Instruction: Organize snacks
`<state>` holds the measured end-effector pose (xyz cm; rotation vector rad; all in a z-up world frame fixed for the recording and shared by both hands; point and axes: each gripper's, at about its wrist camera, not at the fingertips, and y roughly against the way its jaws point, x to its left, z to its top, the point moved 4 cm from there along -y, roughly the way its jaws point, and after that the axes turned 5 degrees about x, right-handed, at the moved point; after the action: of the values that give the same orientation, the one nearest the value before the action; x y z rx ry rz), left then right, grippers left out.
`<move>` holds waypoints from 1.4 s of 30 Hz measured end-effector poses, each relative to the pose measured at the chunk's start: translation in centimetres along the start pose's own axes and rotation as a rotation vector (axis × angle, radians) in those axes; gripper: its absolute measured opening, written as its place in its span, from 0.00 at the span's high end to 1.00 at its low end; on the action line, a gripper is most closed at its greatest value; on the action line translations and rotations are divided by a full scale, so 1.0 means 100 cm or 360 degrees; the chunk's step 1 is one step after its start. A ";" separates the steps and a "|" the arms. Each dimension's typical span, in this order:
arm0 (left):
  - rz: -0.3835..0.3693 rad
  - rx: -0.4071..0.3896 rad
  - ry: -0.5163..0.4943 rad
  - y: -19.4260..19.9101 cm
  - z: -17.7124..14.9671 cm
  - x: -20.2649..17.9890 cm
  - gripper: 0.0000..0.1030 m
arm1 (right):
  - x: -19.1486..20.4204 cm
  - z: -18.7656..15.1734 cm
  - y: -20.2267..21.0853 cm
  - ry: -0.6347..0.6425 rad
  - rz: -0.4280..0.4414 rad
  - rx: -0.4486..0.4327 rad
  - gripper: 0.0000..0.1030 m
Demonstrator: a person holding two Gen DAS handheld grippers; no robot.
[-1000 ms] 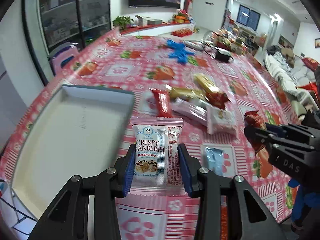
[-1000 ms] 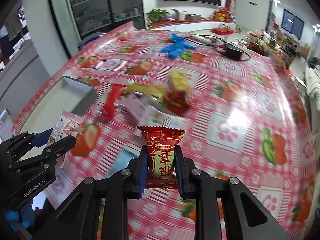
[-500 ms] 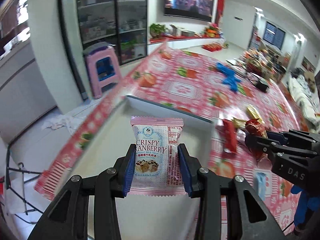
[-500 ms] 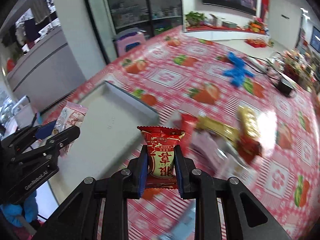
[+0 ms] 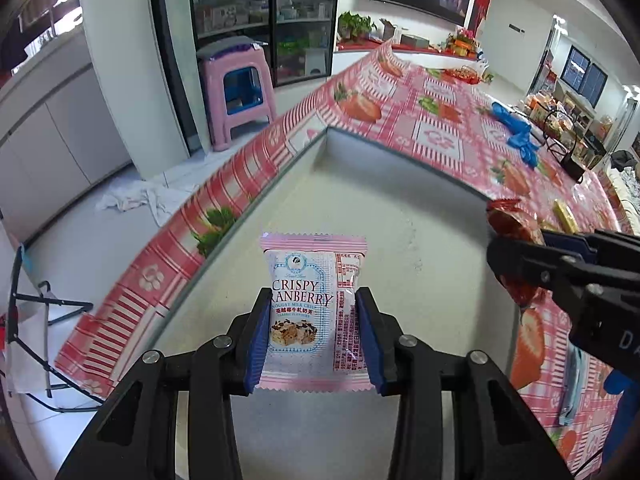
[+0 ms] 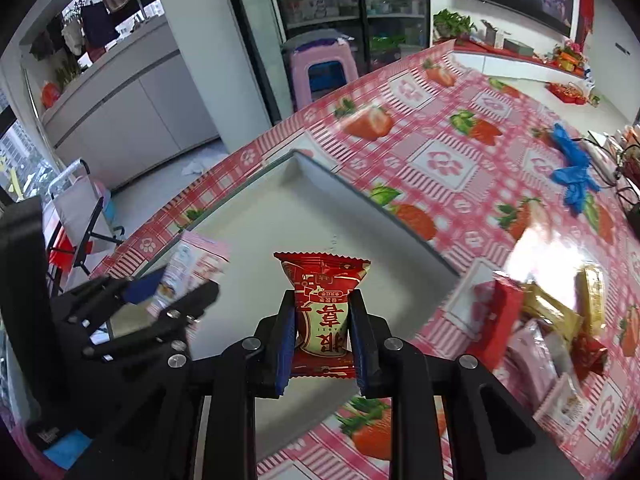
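My left gripper (image 5: 314,336) is shut on a pink and white Crispy Cranberry nougat packet (image 5: 312,308), held above the floor of the shallow white tray (image 5: 400,200). My right gripper (image 6: 321,336) is shut on a red snack packet (image 6: 322,304) with Chinese print, hanging over the same tray (image 6: 280,216). In the left wrist view the right gripper (image 5: 520,264) shows at the right edge with its red packet (image 5: 510,224). In the right wrist view the left gripper (image 6: 172,292) stands at the left with the cranberry packet (image 6: 192,264).
Several loose snacks (image 6: 548,320) lie on the strawberry tablecloth (image 6: 460,152) right of the tray. A blue glove (image 6: 574,172) and cables lie farther back. The table edge runs close along the tray's left side, with a pink stool (image 5: 238,88) and floor beyond.
Both grippers have swung left from the snack pile to above the white tray, each still holding its packet. The tray now fills the view under them.
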<state>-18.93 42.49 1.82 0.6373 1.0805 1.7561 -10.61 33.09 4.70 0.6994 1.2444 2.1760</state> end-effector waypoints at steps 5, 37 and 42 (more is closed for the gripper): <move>0.0000 0.0032 0.0001 -0.009 -0.004 0.001 0.57 | 0.003 0.001 -0.012 0.0007 0.0009 0.0041 0.75; -0.0244 0.0064 -0.0625 0.022 -0.050 -0.177 0.21 | -0.242 -0.123 0.056 -0.0978 -0.0310 0.0036 0.01; -0.0246 0.0125 -0.0639 0.019 -0.067 -0.191 0.21 | -0.231 -0.110 0.035 -0.0879 -0.0305 0.0065 0.01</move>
<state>-17.12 22.29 1.17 0.8866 0.8942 1.3832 -1.84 9.47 -1.00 1.0604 1.0119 1.6476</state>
